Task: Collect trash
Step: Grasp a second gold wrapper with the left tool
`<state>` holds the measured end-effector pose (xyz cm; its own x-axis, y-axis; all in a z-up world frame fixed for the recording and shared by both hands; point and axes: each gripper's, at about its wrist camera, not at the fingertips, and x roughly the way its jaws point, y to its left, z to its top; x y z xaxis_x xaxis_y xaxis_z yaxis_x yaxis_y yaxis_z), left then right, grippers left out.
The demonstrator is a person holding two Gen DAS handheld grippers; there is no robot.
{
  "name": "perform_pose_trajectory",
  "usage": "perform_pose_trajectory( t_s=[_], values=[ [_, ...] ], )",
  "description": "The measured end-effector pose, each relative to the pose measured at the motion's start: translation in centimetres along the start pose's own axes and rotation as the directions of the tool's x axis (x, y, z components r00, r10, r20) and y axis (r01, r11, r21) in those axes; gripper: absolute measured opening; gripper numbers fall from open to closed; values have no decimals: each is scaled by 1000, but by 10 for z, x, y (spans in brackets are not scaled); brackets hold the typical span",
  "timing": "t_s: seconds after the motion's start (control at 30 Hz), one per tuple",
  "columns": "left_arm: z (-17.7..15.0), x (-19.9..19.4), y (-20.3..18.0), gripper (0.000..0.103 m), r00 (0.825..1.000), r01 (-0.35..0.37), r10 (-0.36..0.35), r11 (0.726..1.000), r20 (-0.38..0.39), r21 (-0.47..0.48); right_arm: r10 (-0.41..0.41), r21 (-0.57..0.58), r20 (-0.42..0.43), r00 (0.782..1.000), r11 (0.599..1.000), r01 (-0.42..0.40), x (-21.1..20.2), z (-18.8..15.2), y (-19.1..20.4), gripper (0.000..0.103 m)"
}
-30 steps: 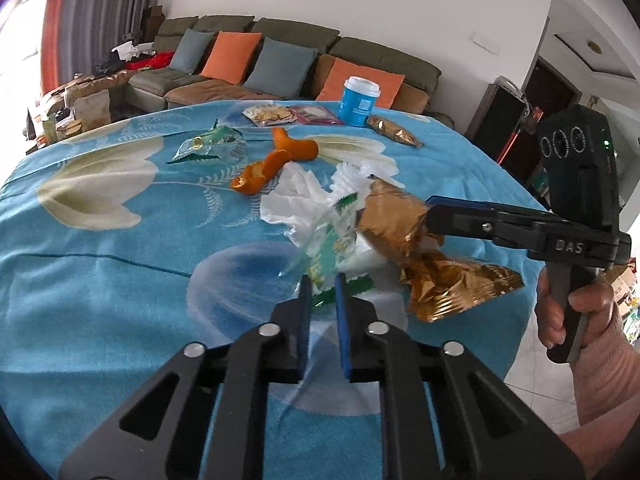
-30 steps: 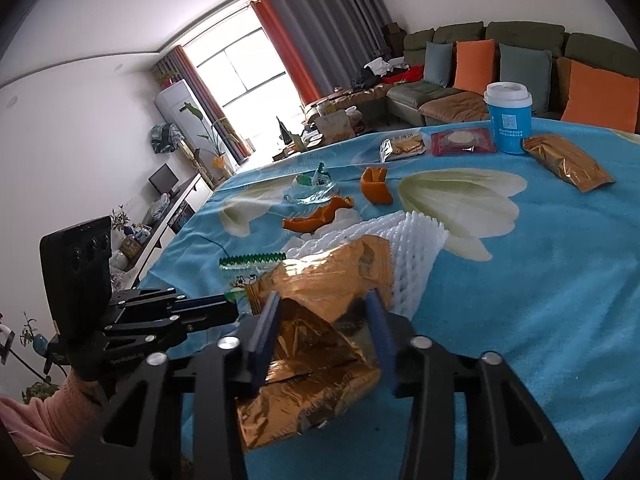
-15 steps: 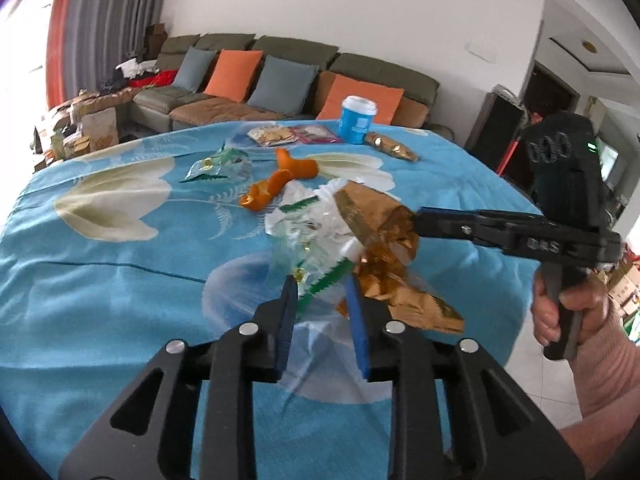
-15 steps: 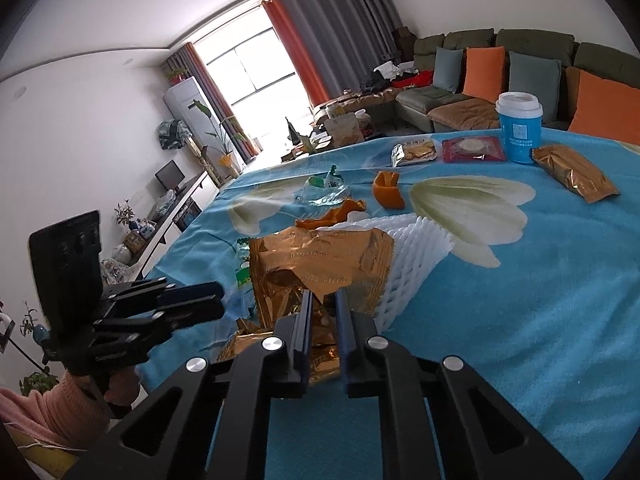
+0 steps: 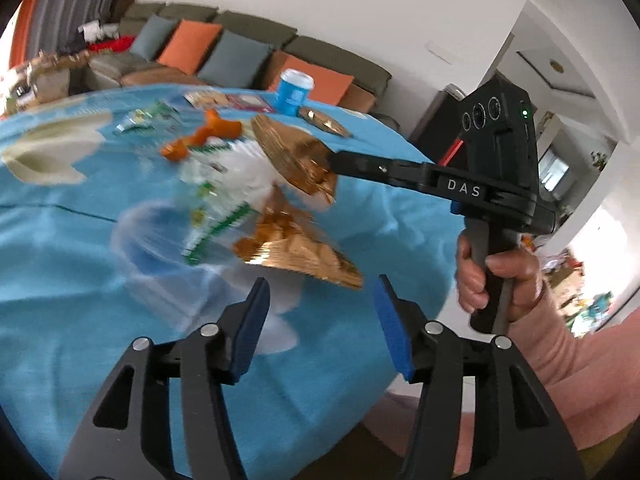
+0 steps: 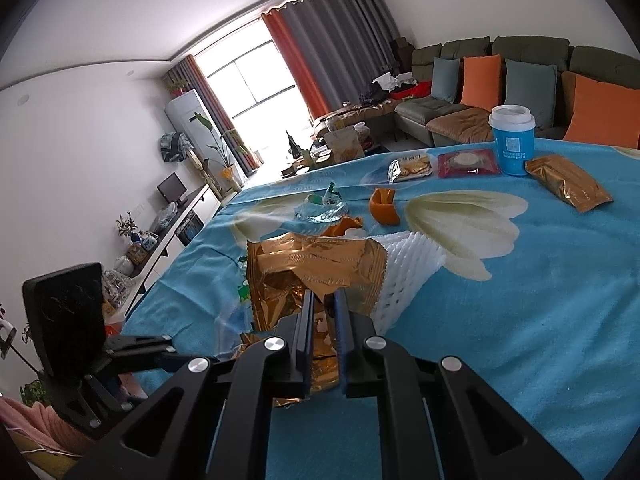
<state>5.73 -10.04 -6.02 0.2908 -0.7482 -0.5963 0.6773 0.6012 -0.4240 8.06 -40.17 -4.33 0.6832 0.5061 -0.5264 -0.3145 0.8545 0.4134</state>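
My right gripper [image 6: 322, 300] is shut on a crumpled gold foil wrapper [image 6: 312, 276] and holds it above the blue flowered tablecloth [image 6: 540, 320]. In the left wrist view the right gripper [image 5: 334, 160] holds that gold wrapper [image 5: 296, 160] from the right. My left gripper [image 5: 320, 296] is open and empty, near the table's front edge. A clear wrapper with green print [image 5: 216, 220] hangs blurred beside the gold one. White foam netting [image 6: 408, 260] lies behind the wrapper.
Orange peels [image 6: 384, 210], a clear crumpled wrapper [image 6: 324, 208], a cracker pack [image 6: 410, 168], a red packet [image 6: 468, 162], a blue paper cup [image 6: 512, 140] and another gold packet [image 6: 568, 184] lie farther back. A sofa [image 6: 500, 92] stands beyond the table.
My left gripper has opened, let go of the clear green-printed wrapper and drawn back. My right gripper stays shut on the gold wrapper, lifted a little higher.
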Motion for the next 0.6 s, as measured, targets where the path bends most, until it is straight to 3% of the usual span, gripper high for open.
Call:
perform_pose_trajectory(
  t_s=[0.2, 0.23, 0.27, 0.3, 0.47, 0.6],
  values=[
    [8, 25, 13, 53, 999, 32, -35, 994, -24, -106, 4, -7, 5, 1000, 1000, -4, -2, 0, 3, 8],
    [9, 27, 17, 42, 999, 42, -45, 991, -25, -130, 4, -10, 7, 1000, 1000, -4, -4, 0, 4, 8],
    [9, 29, 20, 24, 998, 56, -60, 987, -26, -151, 4, -15, 8, 1000, 1000, -3, -5, 0, 5, 8],
    [9, 30, 23, 18, 997, 65, -70, 985, -28, -163, 3, -17, 9, 1000, 1000, -3, -7, 0, 6, 8],
    [4, 19, 24, 5, 998, 62, -65, 986, -9, -157, 19, -17, 26, 999, 1000, -18, -13, 4, 9, 8],
    [-2, 0, 15, 5, 999, 47, -45, 994, 17, -97, 46, -28, 43, 998, 999, -45, -19, 8, 16, 7]
  ],
)
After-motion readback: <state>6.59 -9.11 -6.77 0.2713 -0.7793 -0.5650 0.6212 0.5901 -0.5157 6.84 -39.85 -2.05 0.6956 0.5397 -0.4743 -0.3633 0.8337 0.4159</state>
